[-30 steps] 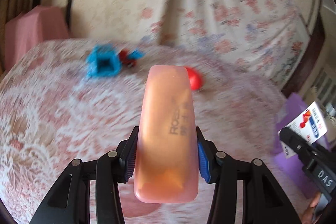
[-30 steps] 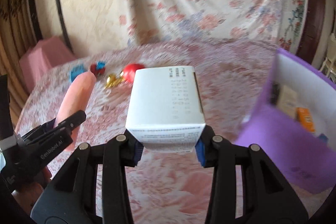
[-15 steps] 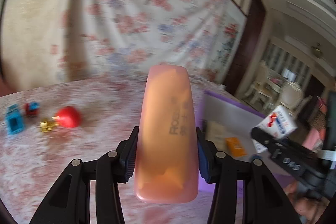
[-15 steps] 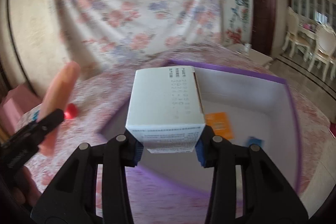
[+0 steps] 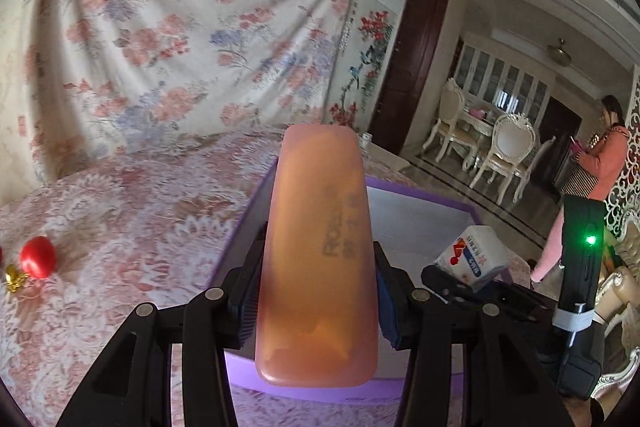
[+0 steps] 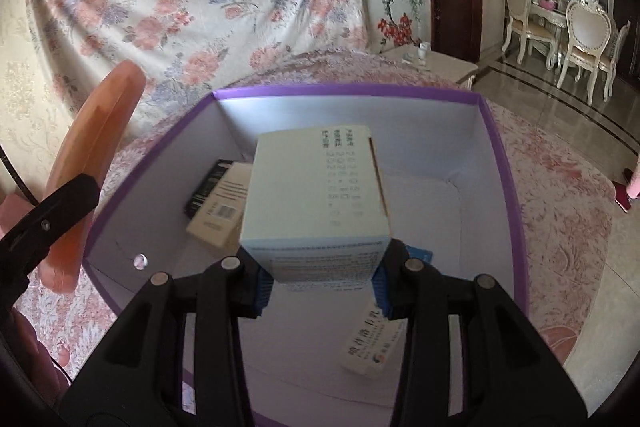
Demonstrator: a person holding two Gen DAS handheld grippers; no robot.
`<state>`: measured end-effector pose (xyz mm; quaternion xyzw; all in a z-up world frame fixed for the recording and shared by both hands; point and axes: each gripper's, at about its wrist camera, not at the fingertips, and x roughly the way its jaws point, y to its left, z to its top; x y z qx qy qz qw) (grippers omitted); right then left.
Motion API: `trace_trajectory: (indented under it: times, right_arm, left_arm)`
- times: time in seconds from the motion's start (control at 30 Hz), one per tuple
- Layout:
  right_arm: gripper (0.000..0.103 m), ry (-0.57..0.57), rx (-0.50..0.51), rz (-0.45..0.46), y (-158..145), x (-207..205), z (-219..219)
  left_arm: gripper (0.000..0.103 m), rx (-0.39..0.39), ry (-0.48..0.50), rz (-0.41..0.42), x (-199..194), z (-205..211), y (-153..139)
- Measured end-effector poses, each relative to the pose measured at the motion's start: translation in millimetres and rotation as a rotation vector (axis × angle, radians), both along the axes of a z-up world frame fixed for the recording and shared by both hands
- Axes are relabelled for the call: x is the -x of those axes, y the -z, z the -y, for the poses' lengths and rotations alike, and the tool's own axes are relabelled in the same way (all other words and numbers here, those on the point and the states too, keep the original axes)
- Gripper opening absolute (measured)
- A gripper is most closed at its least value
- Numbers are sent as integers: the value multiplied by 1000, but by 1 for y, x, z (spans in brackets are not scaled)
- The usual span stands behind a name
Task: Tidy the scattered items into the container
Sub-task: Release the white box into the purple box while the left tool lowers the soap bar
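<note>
Now my left tongs (image 5: 316,301) hold the orange case (image 5: 318,259); my right tongs (image 6: 322,281) hold the white box (image 6: 316,195) above the purple bin (image 6: 504,163) mid-frame.

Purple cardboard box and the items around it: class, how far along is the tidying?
Done: a few small packets lie inside the purple cardboard box. In hand: the right gripper holds a white carton over it; the left gripper holds a translucent orange case. Left: a red ball ornament on the tablecloth.

Both wrist views look steeply down, close over the shared purple box (image 6: 516,211).
</note>
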<state>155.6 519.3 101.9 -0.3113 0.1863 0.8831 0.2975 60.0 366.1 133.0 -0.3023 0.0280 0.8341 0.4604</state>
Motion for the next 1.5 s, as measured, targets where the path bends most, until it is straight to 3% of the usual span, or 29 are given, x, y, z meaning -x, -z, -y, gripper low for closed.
trace_trajectory:
  times: [0.23, 0.47, 0.8, 0.87, 0.93, 1.23, 1.5]
  right_arm:
    - [43, 1, -27, 39, -2, -5, -4]
    - [43, -9, 16, 58, 4, -11, -17]
    - [44, -12, 12, 71, 0, -19, -22]
    - [66, 4, -26, 76, -2, -21, -20]
    - [72, 19, -56, 70, -5, -24, -18]
    - [73, 92, -60, -24, -19, -48, -27]
    - [74, 94, -52, -43, -21, -57, -33]
  left_arm:
    - [48, 18, 50, 51, 0, -23, 10]
    - [48, 36, 79, 104, -2, -40, 21]
    - [48, 57, 104, 113, -9, -53, 29]
    - [48, 60, 98, 118, -8, -53, 31]
    - [48, 61, 91, 123, -6, -53, 33]
    - [48, 76, 119, 151, -12, -59, 36]
    - [48, 167, 133, 226, -10, -77, 49]
